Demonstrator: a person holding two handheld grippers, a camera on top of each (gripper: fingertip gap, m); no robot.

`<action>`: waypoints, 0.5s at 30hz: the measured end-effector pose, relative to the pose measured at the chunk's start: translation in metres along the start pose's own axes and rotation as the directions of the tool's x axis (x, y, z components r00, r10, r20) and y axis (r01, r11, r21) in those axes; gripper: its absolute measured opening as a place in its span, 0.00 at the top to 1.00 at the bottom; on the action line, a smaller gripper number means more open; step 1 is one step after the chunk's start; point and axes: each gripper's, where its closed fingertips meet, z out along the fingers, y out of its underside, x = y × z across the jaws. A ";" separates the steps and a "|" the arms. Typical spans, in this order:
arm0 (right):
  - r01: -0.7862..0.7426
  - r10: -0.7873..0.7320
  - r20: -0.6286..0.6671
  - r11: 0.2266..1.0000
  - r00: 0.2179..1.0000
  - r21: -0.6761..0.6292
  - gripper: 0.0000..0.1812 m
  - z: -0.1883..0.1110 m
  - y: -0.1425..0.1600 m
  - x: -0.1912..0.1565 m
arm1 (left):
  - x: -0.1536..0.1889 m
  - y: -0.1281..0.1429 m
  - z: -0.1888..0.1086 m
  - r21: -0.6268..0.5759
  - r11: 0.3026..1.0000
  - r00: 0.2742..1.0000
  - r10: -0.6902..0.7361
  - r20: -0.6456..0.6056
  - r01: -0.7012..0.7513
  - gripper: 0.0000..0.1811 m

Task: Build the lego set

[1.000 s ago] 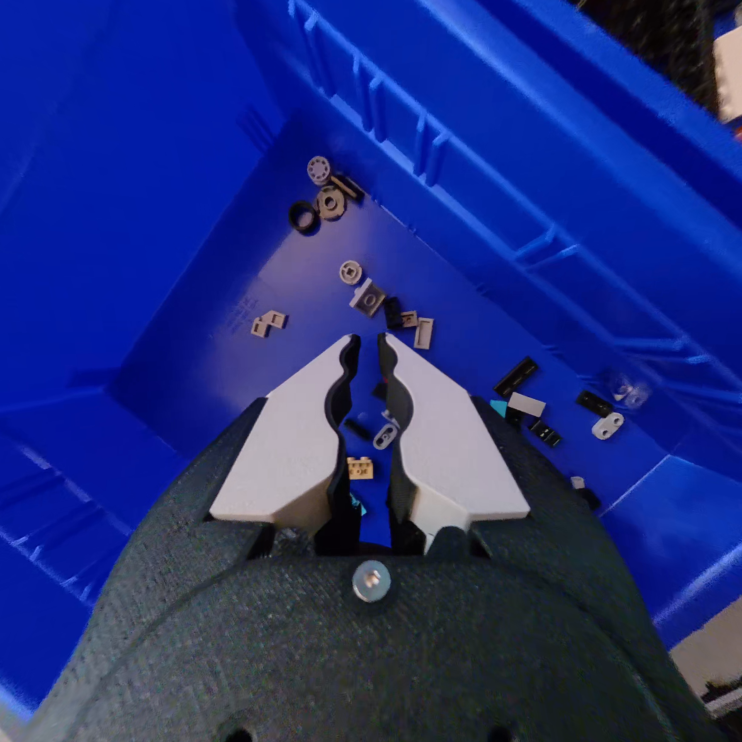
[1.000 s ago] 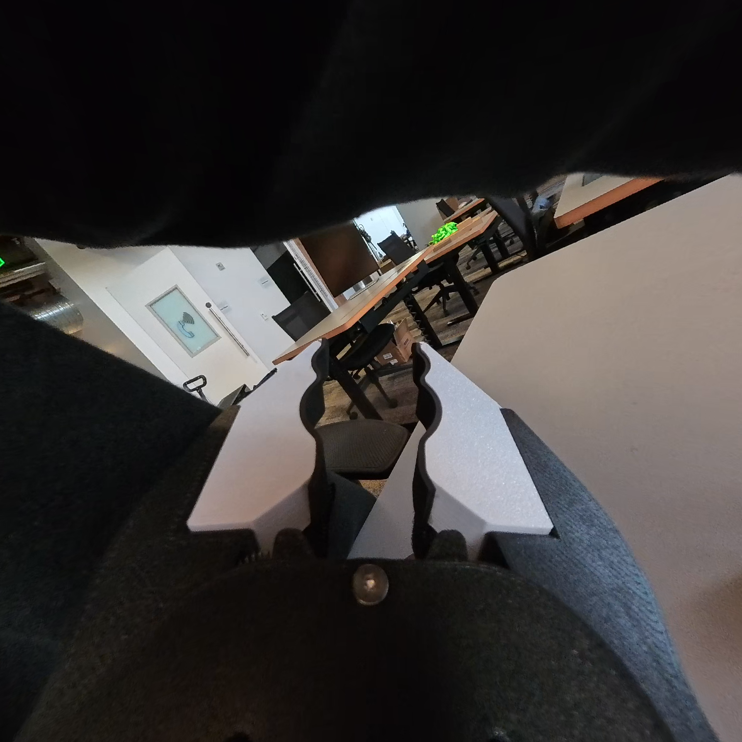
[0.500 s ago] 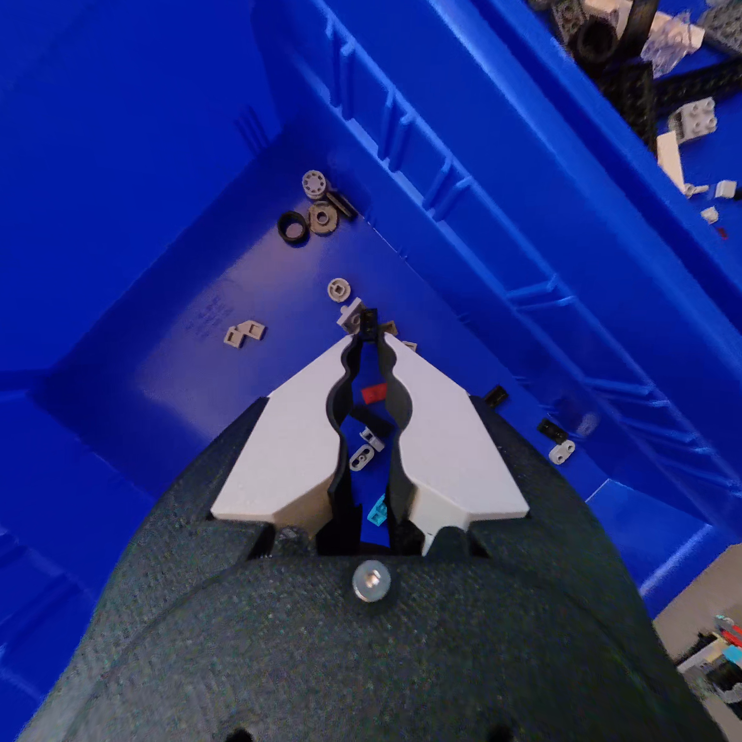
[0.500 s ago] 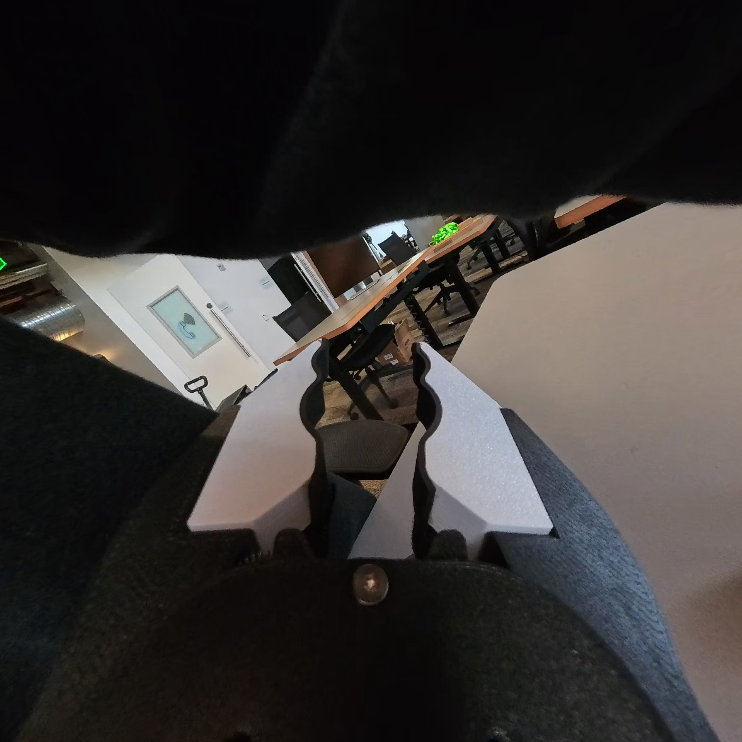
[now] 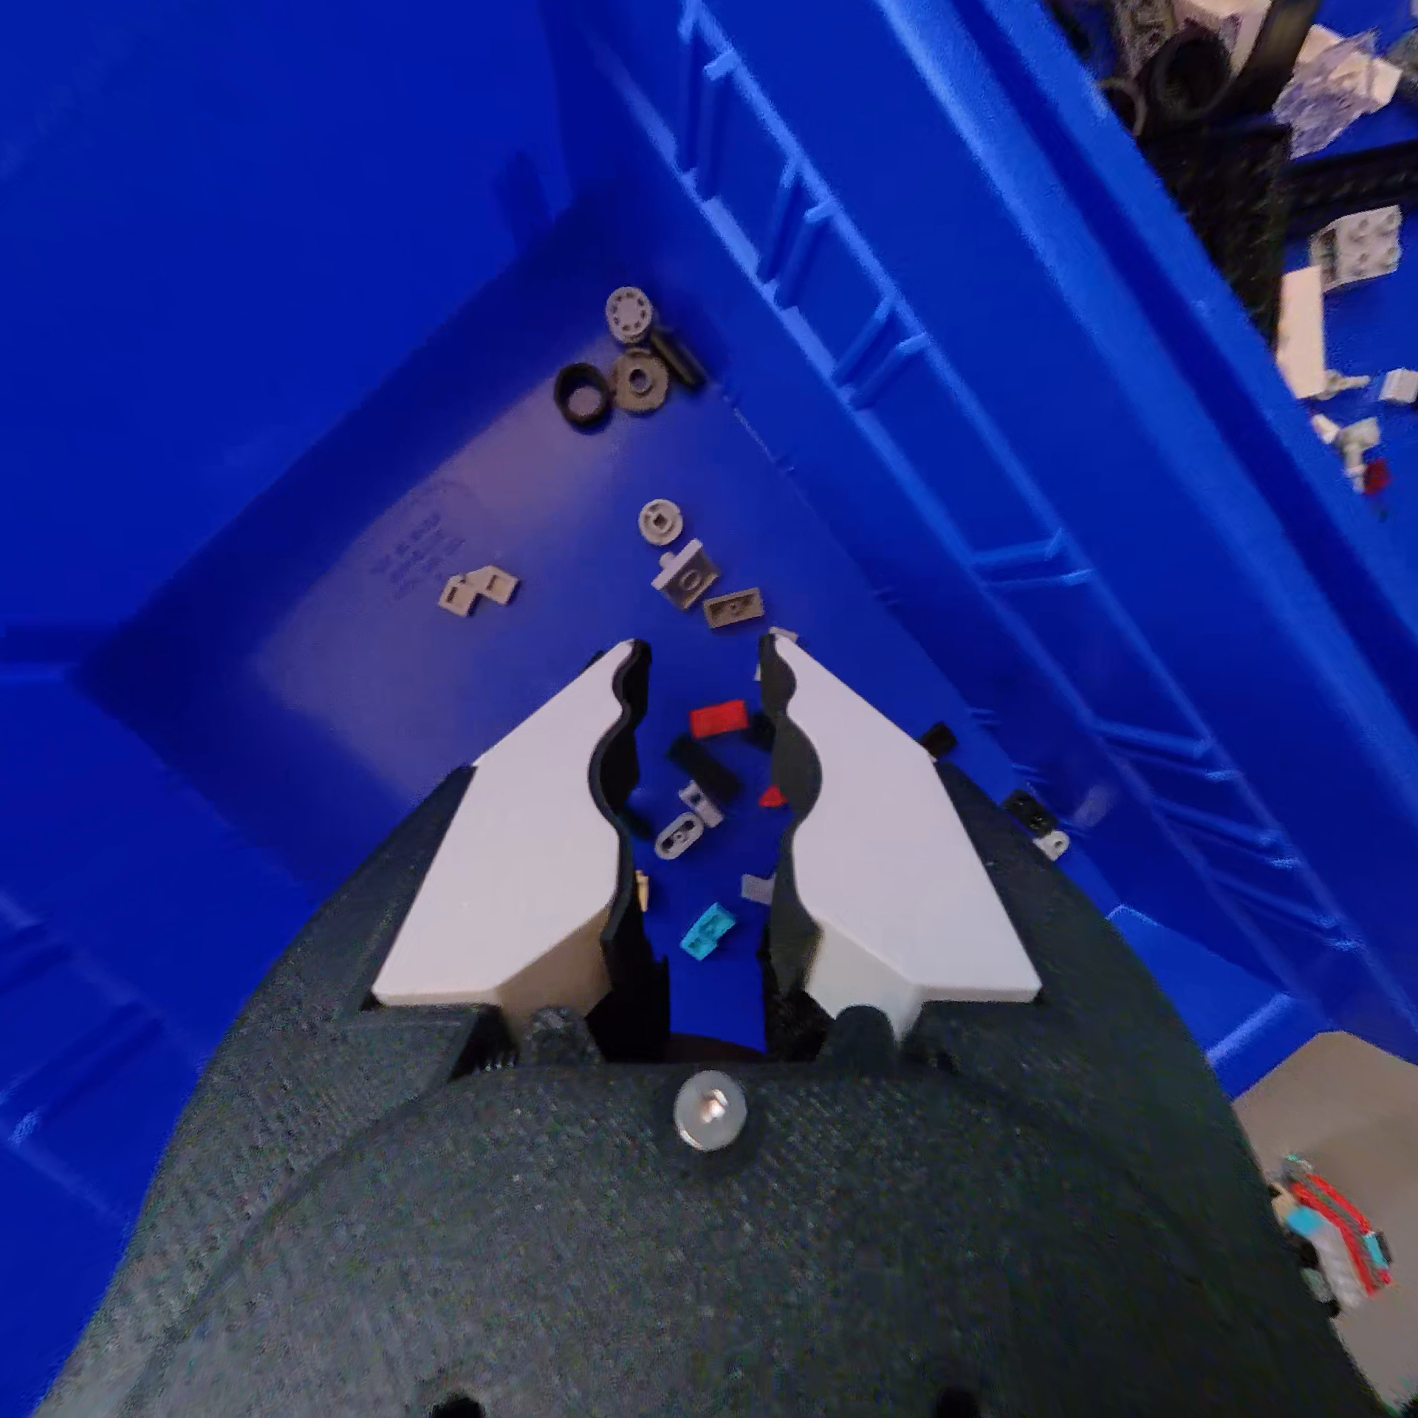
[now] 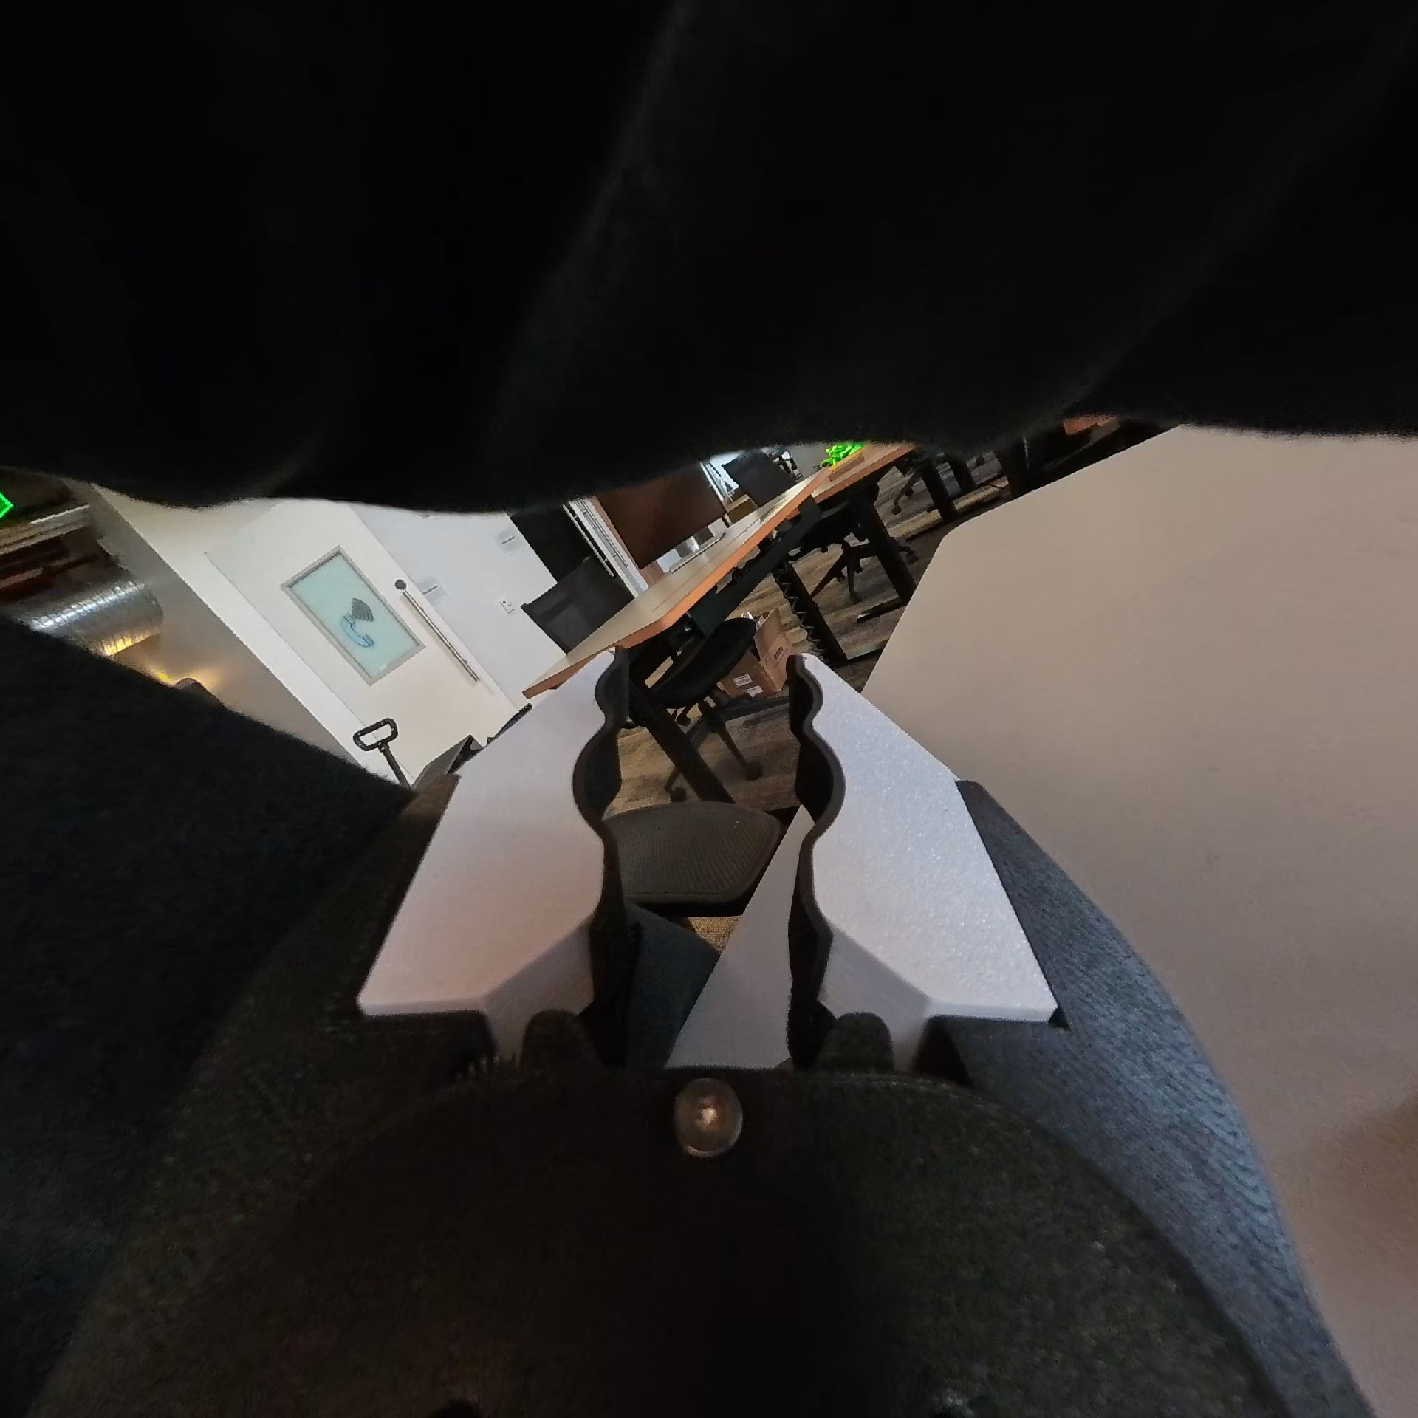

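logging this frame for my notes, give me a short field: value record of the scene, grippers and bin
left gripper: open, holding nothing, above the bin floor
right gripper: open, empty, beside a white table, pointing into an office
bin: blue bin, small loose lego pieces on its floor
between left fingers: red plate, black piece, teal plate
far corner: black ring, grey round pieces
second bin: upper right, dark and white parts

Left gripper [image 5: 704, 652] jaws apart, over lego pieces [image 5: 717, 719], blue bin [image 5: 322, 322]
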 end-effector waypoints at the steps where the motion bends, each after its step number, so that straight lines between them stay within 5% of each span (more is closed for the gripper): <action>1: 0.000 0.000 0.000 1.000 1.000 0.000 0.77 0.000 0.000 0.000 | 0.003 0.000 0.002 -0.008 1.000 1.000 0.000 -0.004 0.000 0.83; 15: 0.004 -0.004 -0.001 1.000 1.000 -0.003 0.77 0.000 0.001 0.000 | 0.009 -0.003 0.018 -0.036 0.998 0.998 -0.055 0.041 0.056 0.93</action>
